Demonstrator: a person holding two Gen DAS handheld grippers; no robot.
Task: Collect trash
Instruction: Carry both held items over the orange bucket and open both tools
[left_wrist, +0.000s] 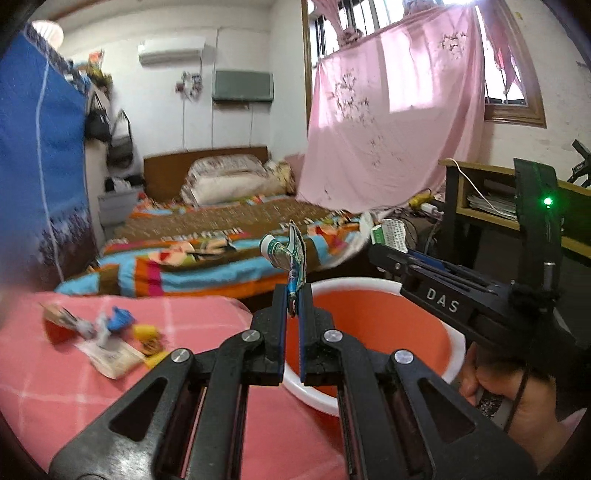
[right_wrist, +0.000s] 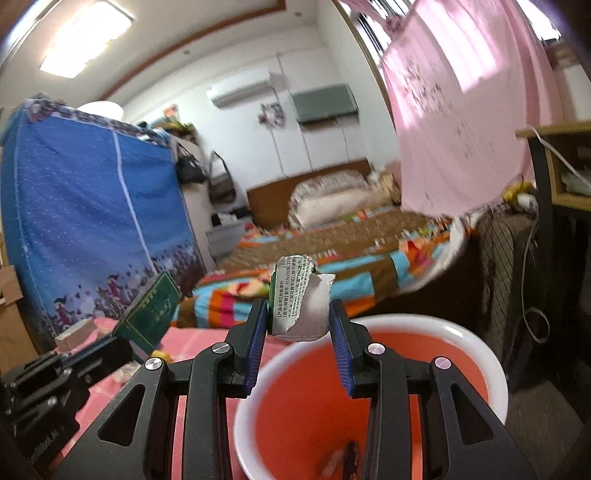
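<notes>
My left gripper (left_wrist: 293, 299) is shut on a crumpled teal and white wrapper (left_wrist: 290, 254), held over the near rim of an orange bin with a white rim (left_wrist: 388, 325). My right gripper (right_wrist: 298, 317) is shut on a torn green and white carton piece (right_wrist: 301, 299), held above the same bin (right_wrist: 436, 328). The right gripper also shows in the left wrist view (left_wrist: 384, 243), with the carton piece (left_wrist: 388, 232) at its tip. Some scrap lies at the bin's bottom (right_wrist: 343, 458). More trash (left_wrist: 107, 332) lies on the pink checked cloth (left_wrist: 55, 387) at left.
A bed with a striped blanket (left_wrist: 207, 236) stands behind the bin. A blue fabric wardrobe (left_wrist: 37, 166) is at the left, a pink sheet (left_wrist: 391, 122) hangs at the right, and a desk (left_wrist: 476, 192) stands at far right. A green box (right_wrist: 151, 314) sits by the left gripper.
</notes>
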